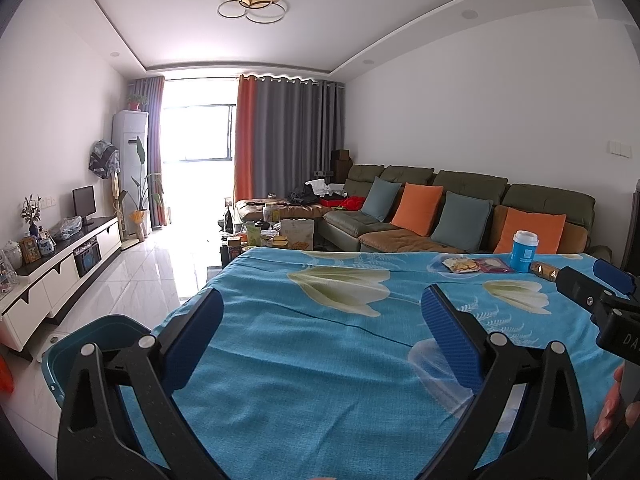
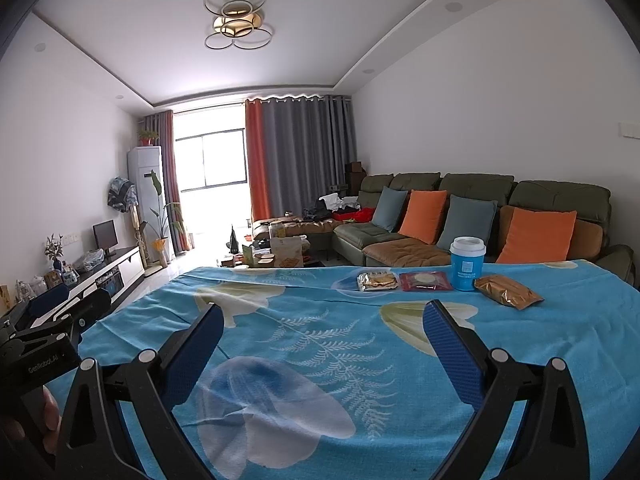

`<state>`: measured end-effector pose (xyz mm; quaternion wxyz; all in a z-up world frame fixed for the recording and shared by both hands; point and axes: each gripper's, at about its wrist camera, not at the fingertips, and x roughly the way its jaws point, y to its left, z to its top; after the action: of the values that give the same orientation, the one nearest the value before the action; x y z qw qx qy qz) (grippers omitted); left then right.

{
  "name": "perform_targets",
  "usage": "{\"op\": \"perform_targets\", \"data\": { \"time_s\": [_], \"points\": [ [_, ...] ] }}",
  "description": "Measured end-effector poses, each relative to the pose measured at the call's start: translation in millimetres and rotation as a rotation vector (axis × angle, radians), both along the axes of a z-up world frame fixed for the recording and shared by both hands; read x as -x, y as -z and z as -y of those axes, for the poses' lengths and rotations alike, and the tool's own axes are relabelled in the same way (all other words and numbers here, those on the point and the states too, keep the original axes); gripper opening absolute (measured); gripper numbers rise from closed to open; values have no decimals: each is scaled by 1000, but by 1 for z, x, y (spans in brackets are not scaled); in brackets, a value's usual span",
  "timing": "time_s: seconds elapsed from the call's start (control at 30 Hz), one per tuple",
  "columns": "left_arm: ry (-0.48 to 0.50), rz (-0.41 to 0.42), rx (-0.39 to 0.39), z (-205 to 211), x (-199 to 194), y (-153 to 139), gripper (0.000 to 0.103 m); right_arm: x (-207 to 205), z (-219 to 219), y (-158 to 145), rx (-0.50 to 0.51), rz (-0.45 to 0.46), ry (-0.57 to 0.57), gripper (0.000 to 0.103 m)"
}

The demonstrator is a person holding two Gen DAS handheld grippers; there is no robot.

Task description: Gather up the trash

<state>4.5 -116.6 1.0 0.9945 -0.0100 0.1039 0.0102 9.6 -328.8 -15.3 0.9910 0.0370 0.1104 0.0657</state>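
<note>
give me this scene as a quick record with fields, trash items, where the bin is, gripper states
surface: table under a blue floral cloth
trash items: blue paper cup with white lid; clear packet of biscuits; red flat packet; gold foil wrapper
item layout: in a row at the far right side of the cloth, cup upright
bin: teal plastic bin on the floor off the table's left edge
left gripper: open, empty, over the cloth
right gripper: open, empty, short of the items
progress: nothing picked up yet

The teal bin (image 1: 100,332) sits half hidden behind the left tongs (image 1: 322,320), its contents unseen.
</note>
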Motion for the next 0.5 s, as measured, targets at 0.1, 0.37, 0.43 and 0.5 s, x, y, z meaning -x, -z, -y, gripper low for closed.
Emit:
{"op": "perform_targets", "data": {
  "time_s": [0.1,0.37,0.43,0.5],
  "points": [
    [-1,0,0,0,0,0,97,0,0,0,0,-1,1,96],
    [1,-1,1,0,0,1,97,0,0,0,0,-1,2,96],
    [0,-1,0,0,-1,1,97,0,0,0,-2,-2,0,96],
    [3,-4,3,0,0,2,97,0,0,0,0,-2,3,96]
  ]
}}
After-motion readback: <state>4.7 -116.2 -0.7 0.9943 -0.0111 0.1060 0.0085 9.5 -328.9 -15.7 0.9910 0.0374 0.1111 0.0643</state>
